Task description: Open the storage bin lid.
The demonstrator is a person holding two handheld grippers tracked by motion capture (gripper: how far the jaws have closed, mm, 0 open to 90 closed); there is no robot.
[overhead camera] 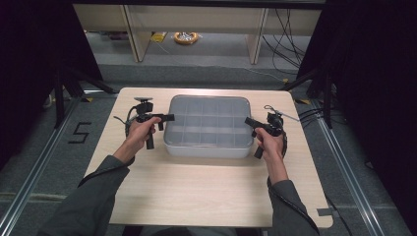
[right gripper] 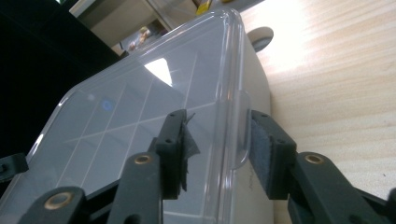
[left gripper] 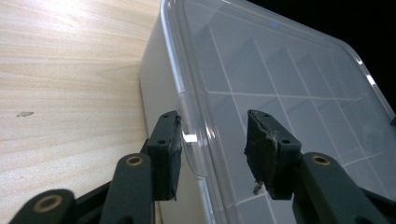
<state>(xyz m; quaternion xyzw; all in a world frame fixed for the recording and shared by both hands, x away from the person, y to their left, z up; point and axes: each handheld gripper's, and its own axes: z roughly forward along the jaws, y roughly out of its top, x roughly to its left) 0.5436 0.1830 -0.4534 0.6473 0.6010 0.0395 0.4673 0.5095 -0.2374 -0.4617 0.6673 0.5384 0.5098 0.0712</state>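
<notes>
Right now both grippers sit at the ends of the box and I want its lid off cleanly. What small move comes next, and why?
Probably close both grippers on the lid tabs. The left gripper stands open astride the tab on its end of the clear lid; the right gripper is open astride its tab. Neither grips yet, so lifting now would raise nothing.

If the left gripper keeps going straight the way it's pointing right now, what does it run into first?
Most likely the lid tab on the edge of the clear compartment box. The left gripper is open, one jaw outside the rim and one over the lid, so the tab would slide between them. Depth is hard to judge.
</notes>
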